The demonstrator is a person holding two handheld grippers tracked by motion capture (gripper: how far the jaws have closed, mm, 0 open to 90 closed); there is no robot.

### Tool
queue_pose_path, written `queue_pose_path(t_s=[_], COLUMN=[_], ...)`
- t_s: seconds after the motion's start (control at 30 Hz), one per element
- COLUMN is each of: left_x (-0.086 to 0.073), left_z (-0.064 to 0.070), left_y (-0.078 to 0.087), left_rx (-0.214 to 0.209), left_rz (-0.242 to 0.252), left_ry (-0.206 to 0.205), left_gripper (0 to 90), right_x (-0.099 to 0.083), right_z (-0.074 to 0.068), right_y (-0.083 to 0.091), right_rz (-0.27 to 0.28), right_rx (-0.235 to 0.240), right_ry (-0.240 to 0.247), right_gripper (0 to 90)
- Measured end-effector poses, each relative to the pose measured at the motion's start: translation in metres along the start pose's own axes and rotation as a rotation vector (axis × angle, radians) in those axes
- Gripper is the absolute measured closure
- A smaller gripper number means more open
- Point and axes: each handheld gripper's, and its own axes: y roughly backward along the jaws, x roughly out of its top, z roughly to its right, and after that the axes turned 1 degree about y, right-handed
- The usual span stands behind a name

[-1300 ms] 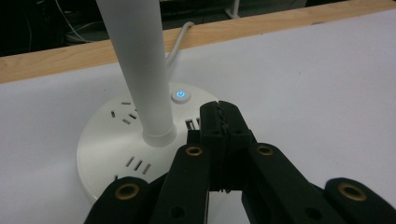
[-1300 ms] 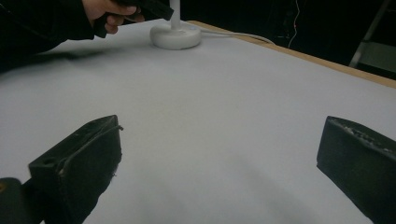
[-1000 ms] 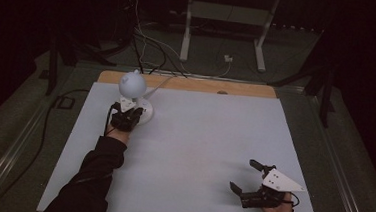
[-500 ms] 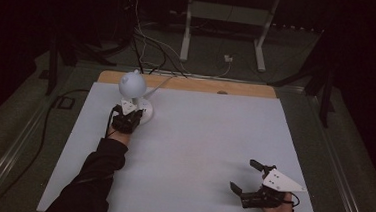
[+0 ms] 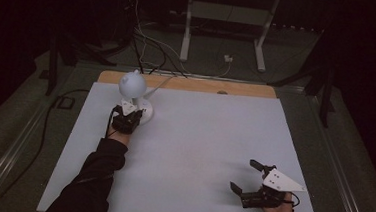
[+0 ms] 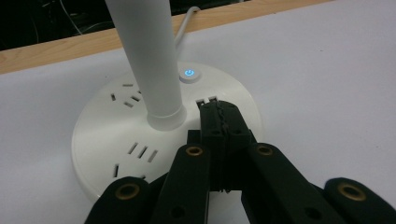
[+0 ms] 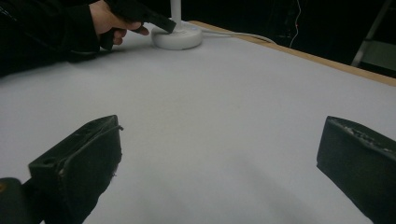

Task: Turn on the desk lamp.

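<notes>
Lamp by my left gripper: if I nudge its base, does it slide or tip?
The lamp would probably slide: its round base is broad and sits flat on the smooth table. Pushed high on the stem, it may tip, since the head looks bulky. Its cord could tug back.

Dim room, dark surroundings; the white table (image 5: 203, 152) is evenly lit, with soft shadows and mild blur.

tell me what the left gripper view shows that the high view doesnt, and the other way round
Left gripper view: a blue-lit power button and socket slots on the round white lamp base, with the shut left gripper over it. High view: the lamp's round white head, the open right gripper, floor cables. Both: base, white tabletop, wooden edge.
</notes>
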Motion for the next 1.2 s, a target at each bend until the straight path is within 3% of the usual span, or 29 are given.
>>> queue_pose_path(t_s=[0.23, 0.4, 0.5, 0.57, 0.73, 0.9, 0.97, 1.2], left_x=[0.000, 0.001, -0.002, 0.001, 0.005, 0.007, 0.007, 0.006], left_z=[0.003, 0.003, 0.003, 0.003, 0.005, 0.010, 0.011, 0.008], left_y=[0.000, 0.000, 0.002, 0.005, 0.009, 0.012, 0.013, 0.014], left_rx=[0.019, 0.016, 0.006, 0.006, -0.007, 0.032, 0.050, 0.028], left_rz=[-0.007, -0.004, 0.029, 0.051, 0.047, 0.049, 0.037, 0.007], left_ry=[-0.023, -0.013, -0.010, 0.012, 0.042, 0.057, 0.051, 0.106], left_gripper=[90.0, 90.0, 90.0, 90.0, 76.6, 61.1, 50.6, 31.4], right_x=[0.000, 0.000, 0.000, 0.000, 0.000, 0.000, 0.000, 0.000], right_z=[0.000, -0.001, 0.000, 0.000, 0.000, 0.000, 0.000, 0.000], right_y=[0.000, -0.001, 0.000, 0.000, 0.001, 0.001, 0.001, 0.001], right_rz=[-0.001, -0.003, -0.001, 0.001, 0.003, 0.003, 0.004, 0.003], right_rx=[0.001, 0.004, 0.003, 0.001, 0.002, 0.002, 0.002, 0.003], right_ry=[-0.002, 0.000, -0.002, -0.002, -0.003, 0.000, -0.001, -0.004], right_gripper=[0.0, 0.0, 0.0, 0.0, 0.0, 0.0, 0.0, 0.0])
